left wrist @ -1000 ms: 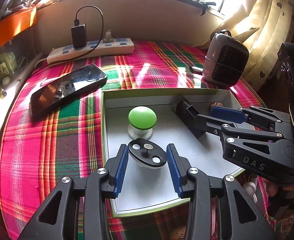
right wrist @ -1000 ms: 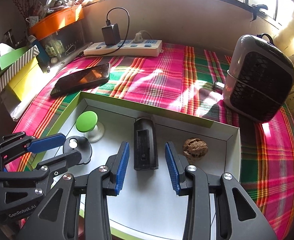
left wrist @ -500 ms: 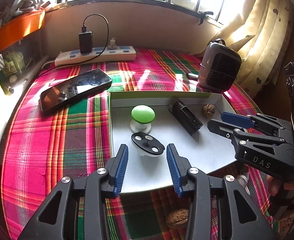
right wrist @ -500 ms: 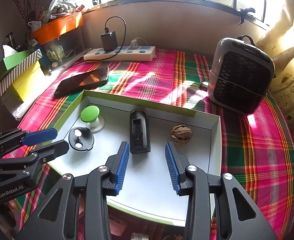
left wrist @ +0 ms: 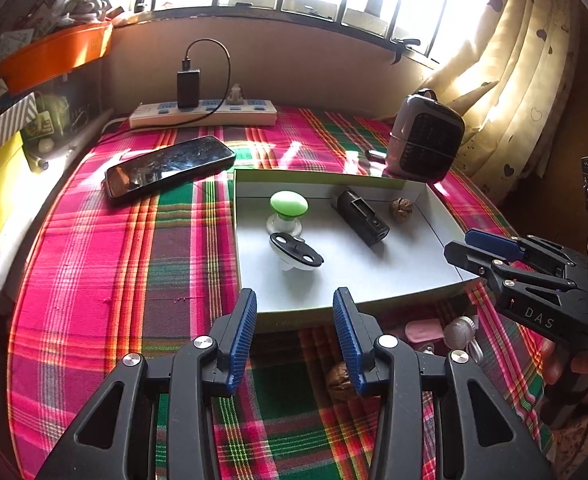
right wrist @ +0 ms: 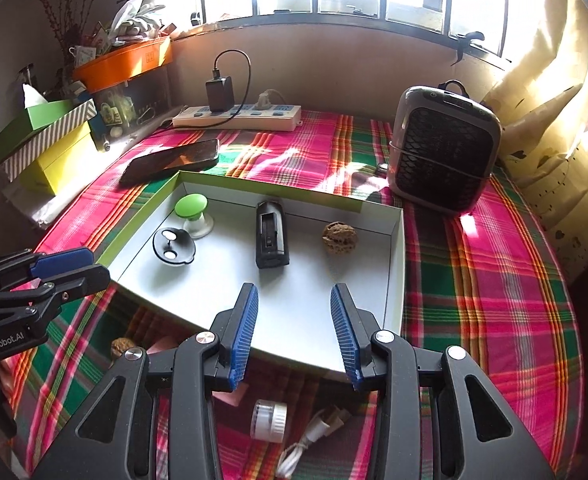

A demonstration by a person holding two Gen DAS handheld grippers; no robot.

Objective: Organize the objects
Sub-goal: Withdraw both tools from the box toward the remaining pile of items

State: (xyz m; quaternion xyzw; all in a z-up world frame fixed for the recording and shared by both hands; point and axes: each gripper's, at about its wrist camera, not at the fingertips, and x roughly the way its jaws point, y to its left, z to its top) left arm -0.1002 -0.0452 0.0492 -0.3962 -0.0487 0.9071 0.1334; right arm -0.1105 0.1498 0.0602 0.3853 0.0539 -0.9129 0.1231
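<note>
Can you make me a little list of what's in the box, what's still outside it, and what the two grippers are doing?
in the box: green knob, black disc, black case, walnut
outside, near edge: second walnut, white cap, white cable, pink thing
further back: phone, power strip, small heater
left gripper: open, empty
right gripper: open, empty

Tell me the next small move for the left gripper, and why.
Probably lower the left gripper onto the loose walnut lying on the cloth beside its right finger. Its jaws stand open and empty, the tray already holds one walnut, and this one sits outside the tray's near edge, closest to that gripper.
</note>
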